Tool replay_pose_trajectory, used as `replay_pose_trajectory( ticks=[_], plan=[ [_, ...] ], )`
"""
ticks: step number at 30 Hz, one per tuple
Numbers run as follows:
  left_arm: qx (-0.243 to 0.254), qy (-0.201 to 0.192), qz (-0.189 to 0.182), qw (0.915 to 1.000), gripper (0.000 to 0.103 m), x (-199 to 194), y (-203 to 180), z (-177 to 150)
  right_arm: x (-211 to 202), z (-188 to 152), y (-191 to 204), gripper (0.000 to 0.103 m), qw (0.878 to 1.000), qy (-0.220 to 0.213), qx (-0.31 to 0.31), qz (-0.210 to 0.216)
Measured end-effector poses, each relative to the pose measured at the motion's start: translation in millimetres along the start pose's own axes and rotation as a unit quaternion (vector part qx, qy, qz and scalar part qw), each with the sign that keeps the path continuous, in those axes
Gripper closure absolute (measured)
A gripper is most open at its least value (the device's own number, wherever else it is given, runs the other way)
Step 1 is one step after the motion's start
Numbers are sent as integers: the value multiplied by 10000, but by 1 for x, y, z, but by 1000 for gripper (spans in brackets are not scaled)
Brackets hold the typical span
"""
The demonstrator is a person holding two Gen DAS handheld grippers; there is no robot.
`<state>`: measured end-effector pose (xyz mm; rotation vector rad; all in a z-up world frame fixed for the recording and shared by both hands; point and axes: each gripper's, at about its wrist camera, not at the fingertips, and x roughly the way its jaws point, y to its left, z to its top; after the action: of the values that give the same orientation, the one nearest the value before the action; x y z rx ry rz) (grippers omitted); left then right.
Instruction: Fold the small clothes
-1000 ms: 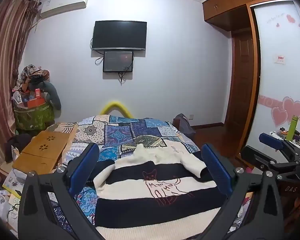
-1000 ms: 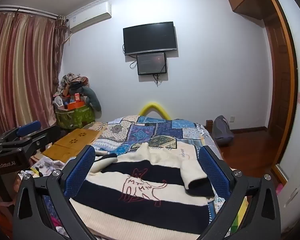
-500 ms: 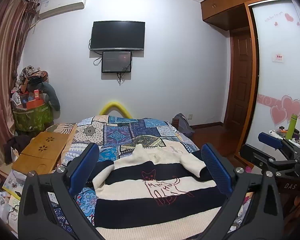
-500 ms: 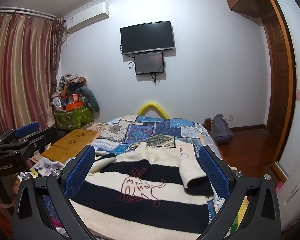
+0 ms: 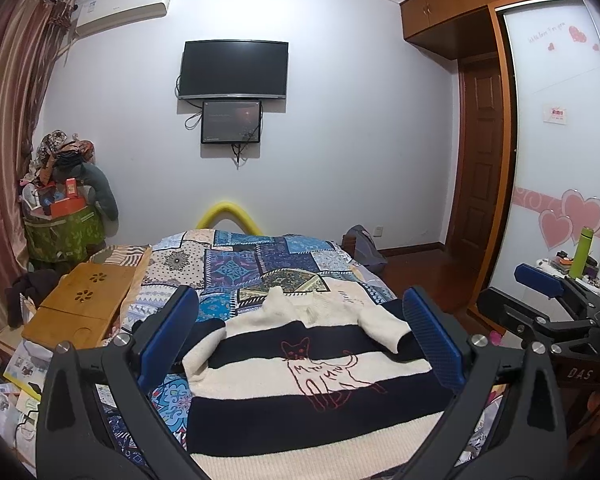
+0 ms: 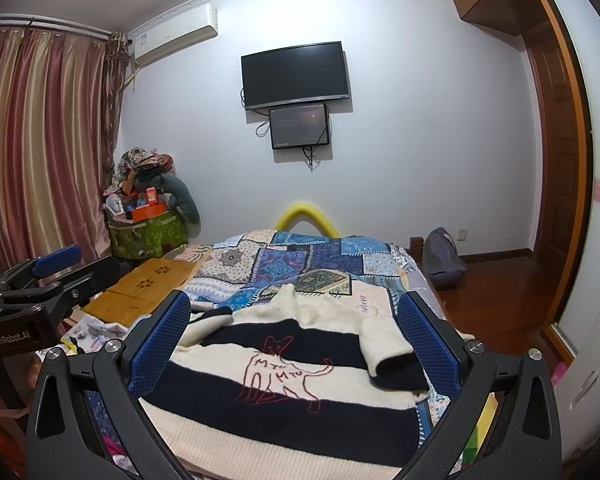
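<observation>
A cream and navy striped sweater with a red cat outline lies flat on the near end of the bed, both sleeves folded in over its upper part. My left gripper hovers above it, open, with nothing between its blue pads. My right gripper is likewise open and empty above the sweater. Each gripper shows at the edge of the other's view: the right gripper at the right, the left gripper at the left.
A patchwork quilt covers the bed. A wooden lap desk sits left of the bed, with papers on the floor and a full green basket behind. A bag and wardrobe door stand to the right.
Both grippers have shifted only slightly; the views tilt a little upward. The sweater has not moved and both grippers stay open.
</observation>
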<state>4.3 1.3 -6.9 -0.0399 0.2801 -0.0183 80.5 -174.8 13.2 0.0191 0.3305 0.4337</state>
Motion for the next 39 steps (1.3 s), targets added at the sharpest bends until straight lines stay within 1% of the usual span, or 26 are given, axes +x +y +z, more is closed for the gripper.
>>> replay_pose_trajectory(
  ticks=[13,39],
  plan=[
    [-21,42,-56,10000,0,0,3,-1,1,-1,0,0,10000,-3,9,-6],
    [-36,68,-22,10000,0,3,4,1,1,-1,-1,0,10000,40,35,-15]
  ],
)
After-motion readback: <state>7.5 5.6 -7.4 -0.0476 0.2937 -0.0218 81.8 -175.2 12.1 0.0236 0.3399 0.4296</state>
